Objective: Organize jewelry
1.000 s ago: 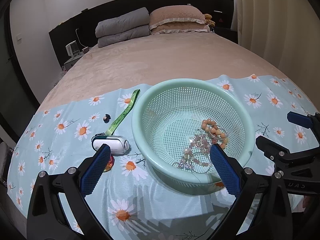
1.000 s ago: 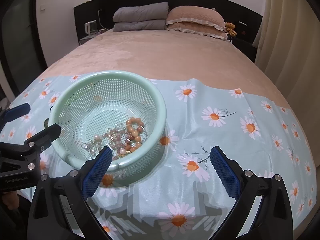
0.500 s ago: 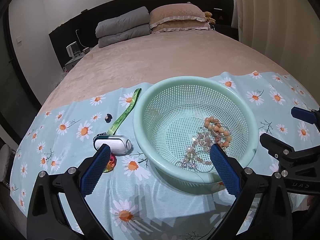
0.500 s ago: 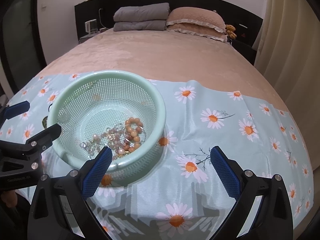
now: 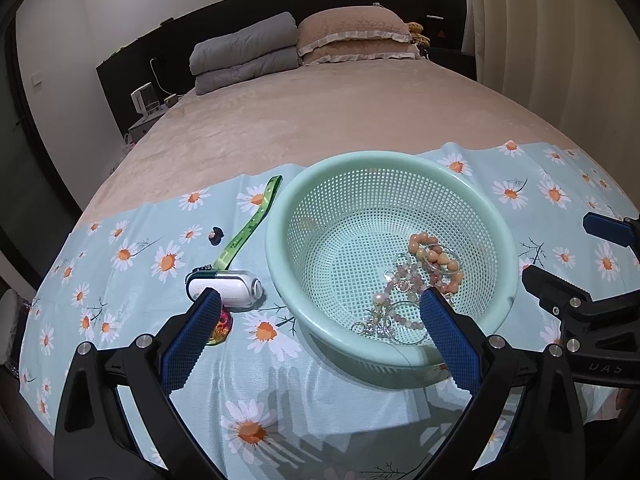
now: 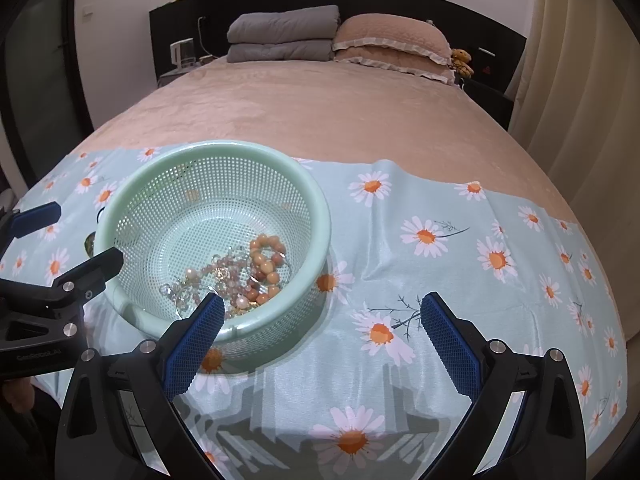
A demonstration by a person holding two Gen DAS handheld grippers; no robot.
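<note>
Beads (image 5: 434, 258) and chains lie piled in the green basket (image 5: 280, 248) on the bed, kept together. Left tool (image 5: 320, 332) and right tool (image 6: 320, 328) hang wide apart, holding nothing, ready to pick.

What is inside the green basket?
The green basket holds an orange bead bracelet, a pink bead strand and silvery pieces, tangled. The left gripper's fingertip covers part of the pile.

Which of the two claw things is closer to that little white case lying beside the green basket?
The left. The left gripper hovers open just in front of the white case, one finger beside it. The right gripper is on the far side of the basket, over bare cloth.
</note>
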